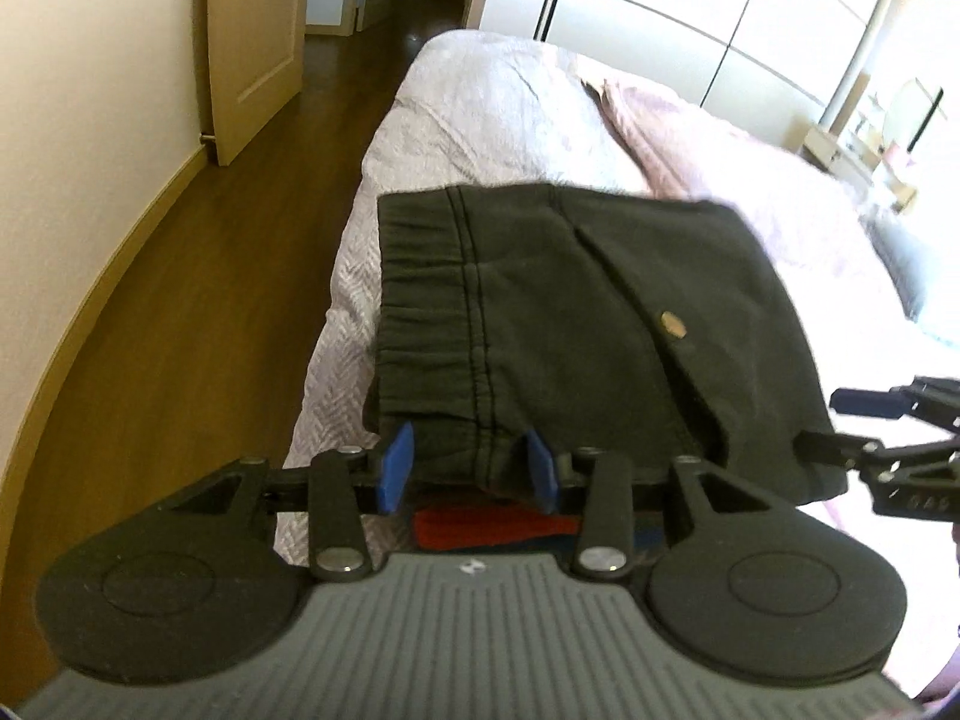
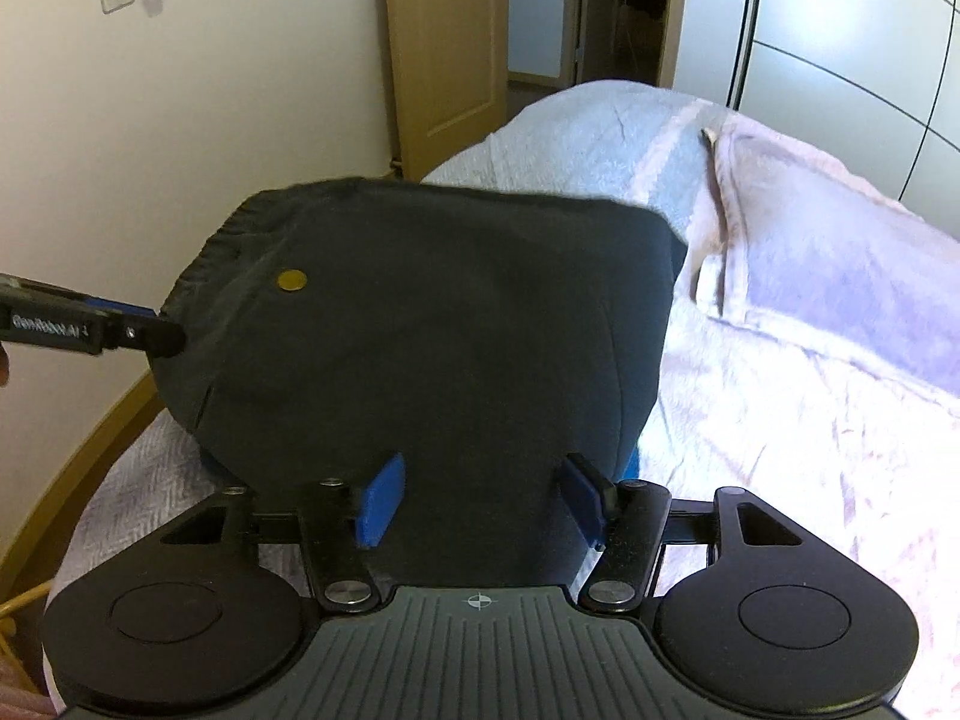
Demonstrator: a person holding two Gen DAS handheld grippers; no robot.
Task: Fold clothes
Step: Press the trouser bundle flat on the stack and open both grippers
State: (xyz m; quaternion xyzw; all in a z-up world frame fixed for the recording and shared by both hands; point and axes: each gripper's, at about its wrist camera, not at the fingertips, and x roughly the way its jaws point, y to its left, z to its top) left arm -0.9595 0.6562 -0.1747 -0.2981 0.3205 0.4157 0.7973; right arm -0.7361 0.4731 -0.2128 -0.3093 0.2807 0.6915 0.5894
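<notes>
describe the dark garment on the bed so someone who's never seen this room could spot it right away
Start at the bed with its pale quilted cover, beside the wooden floor. On its near end lies the dark folded garment, between the two grippers' blue pads. Unlike the pink blanket further up the bed, it is near black, with a gathered elastic waistband and one small gold round badge.

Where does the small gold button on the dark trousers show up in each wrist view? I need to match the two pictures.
Left wrist view: the gold button sits right of centre on the dark trousers, right of the elastic waistband.
Right wrist view: the gold button sits in the upper left of the trousers, near the other gripper's tip.
Shared landmark: the wooden door past the bed's far end.
</notes>
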